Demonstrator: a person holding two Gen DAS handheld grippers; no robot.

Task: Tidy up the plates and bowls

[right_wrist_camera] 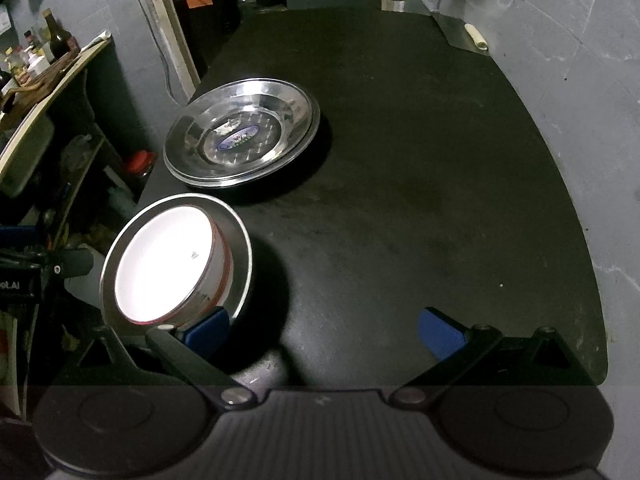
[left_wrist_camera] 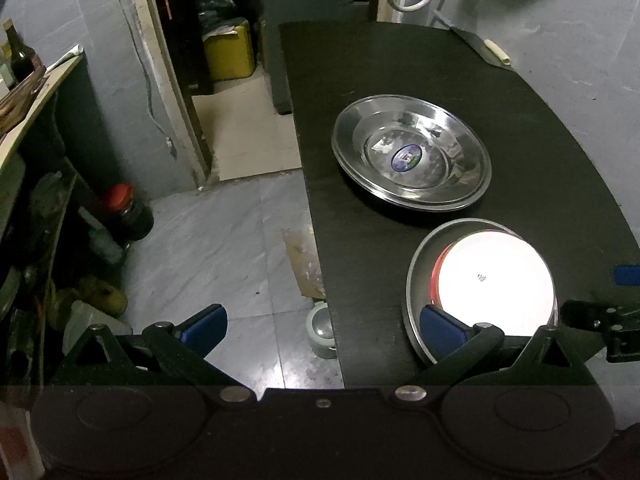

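Note:
A stack of shiny steel plates with a blue sticker in the middle rests on the black table. Nearer to me, a white bowl with a red rim sits inside a steel dish. My left gripper is open at the table's left edge, its right blue pad over the dish's near rim. My right gripper is open over bare table, its left pad beside the dish. Neither holds anything.
A cleaver lies at the table's far right corner. Left of the table is tiled floor with a red-lidded jar, a yellow can and a small round tin. A shelf with bottles stands at far left.

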